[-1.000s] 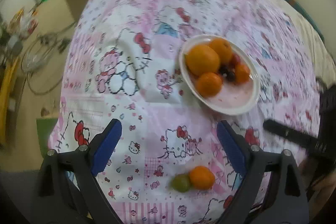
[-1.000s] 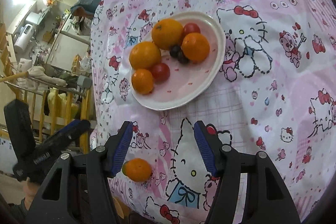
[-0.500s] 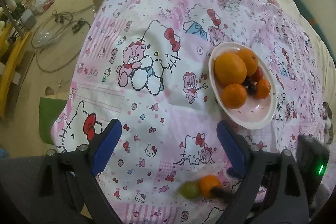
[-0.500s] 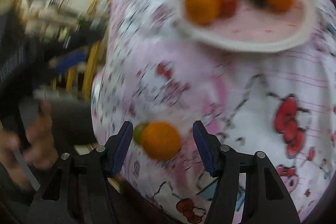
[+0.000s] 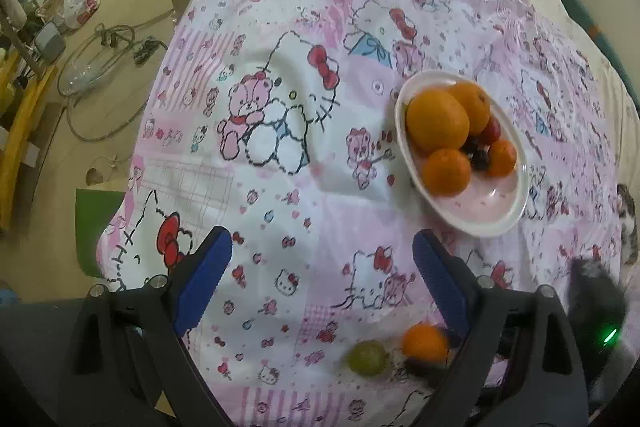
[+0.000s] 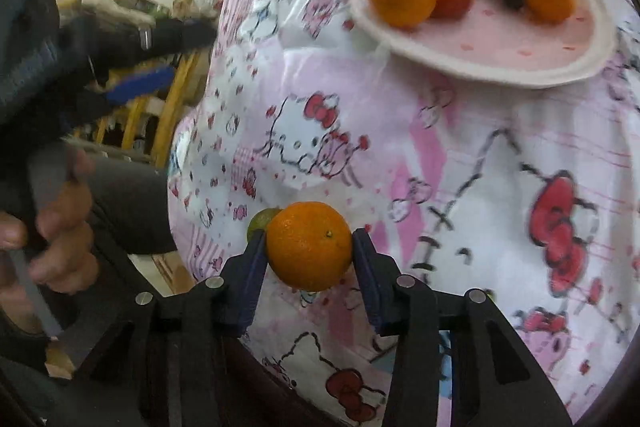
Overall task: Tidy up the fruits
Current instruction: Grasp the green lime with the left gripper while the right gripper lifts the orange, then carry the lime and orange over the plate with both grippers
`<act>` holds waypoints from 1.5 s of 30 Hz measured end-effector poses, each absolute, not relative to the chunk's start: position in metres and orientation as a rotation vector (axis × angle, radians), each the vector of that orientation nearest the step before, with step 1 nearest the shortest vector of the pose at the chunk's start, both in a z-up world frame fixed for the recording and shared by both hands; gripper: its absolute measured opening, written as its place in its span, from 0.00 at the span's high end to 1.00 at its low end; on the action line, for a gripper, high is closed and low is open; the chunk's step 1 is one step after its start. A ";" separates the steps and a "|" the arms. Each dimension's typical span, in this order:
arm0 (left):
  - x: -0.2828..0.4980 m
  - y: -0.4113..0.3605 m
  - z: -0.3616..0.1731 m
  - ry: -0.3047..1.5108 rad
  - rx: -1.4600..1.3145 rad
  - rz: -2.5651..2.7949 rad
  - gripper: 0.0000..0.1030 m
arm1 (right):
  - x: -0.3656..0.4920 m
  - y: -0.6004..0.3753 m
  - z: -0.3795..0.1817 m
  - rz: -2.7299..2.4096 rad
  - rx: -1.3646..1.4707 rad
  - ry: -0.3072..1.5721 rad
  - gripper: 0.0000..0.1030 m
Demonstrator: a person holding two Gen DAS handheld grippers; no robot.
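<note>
right tongs just closed on the small orange next to the green fruit, left tongs wide open with nothing in them, plate nearby

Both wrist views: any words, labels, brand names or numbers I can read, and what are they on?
None can be read.
Tablecloth: cartoon cats, bears and bows only, no lettering.
Plate and fruit: no marks.
Left gripper, right gripper: no visible marking.
Background appliances: too small and blurred to read.

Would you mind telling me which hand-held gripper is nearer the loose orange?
Right. The right hand-held gripper has just closed its pads on the loose orange; the left hand-held gripper hovers open beside it.
</note>
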State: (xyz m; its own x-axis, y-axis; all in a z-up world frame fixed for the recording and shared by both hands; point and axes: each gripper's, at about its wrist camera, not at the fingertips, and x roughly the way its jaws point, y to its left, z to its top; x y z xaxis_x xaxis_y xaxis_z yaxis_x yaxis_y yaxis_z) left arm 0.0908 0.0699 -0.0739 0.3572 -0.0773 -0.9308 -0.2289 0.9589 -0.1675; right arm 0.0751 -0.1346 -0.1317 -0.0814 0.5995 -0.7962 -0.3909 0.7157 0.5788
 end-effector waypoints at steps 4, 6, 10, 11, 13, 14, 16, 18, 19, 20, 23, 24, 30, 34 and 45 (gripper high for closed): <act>0.079 0.055 -0.084 1.255 -0.201 0.027 0.13 | 0.087 -0.173 -0.113 0.740 0.292 1.354 0.57; 0.071 0.038 -0.092 1.287 -0.126 -0.038 0.17 | 0.094 -0.198 -0.103 0.677 0.359 1.309 0.57; 0.054 0.014 -0.112 1.364 -0.064 -0.126 0.39 | 0.100 -0.235 -0.086 0.585 0.444 1.230 0.57; 0.050 0.010 -0.115 1.376 -0.068 -0.133 0.43 | 0.099 -0.240 -0.083 0.567 0.465 1.209 0.57; 0.045 0.002 -0.123 1.402 -0.051 -0.140 0.48 | 0.097 -0.250 -0.076 0.544 0.495 1.172 0.57; 0.042 -0.001 -0.125 1.409 -0.043 -0.138 0.52 | 0.097 -0.252 -0.075 0.541 0.501 1.163 0.57; 0.040 -0.006 -0.128 1.418 -0.023 -0.130 0.55 | 0.097 -0.259 -0.072 0.536 0.511 1.147 0.57; 0.039 -0.009 -0.131 1.420 0.012 -0.116 0.55 | 0.097 -0.258 -0.070 0.538 0.521 1.140 0.57; 0.040 -0.009 -0.133 1.421 0.018 -0.111 0.55 | 0.097 -0.261 -0.069 0.537 0.521 1.139 0.57; 0.039 -0.010 -0.134 1.422 0.022 -0.109 0.57 | 0.098 -0.261 -0.069 0.537 0.520 1.139 0.57; 0.038 -0.014 -0.134 1.421 0.050 -0.125 0.71 | 0.098 -0.262 -0.069 0.533 0.523 1.141 0.57; 0.036 -0.016 -0.133 1.421 0.057 -0.130 0.75 | 0.098 -0.262 -0.069 0.534 0.522 1.140 0.57; 0.034 -0.023 -0.132 1.413 0.074 -0.130 0.78 | 0.098 -0.263 -0.065 0.539 0.519 1.129 0.57; 0.034 -0.015 -0.121 1.401 0.024 -0.128 0.78 | 0.098 -0.265 -0.062 0.539 0.528 1.119 0.57; 0.064 -0.020 -0.049 1.225 -0.002 -0.132 0.78 | 0.099 -0.277 -0.051 0.529 0.557 1.079 0.57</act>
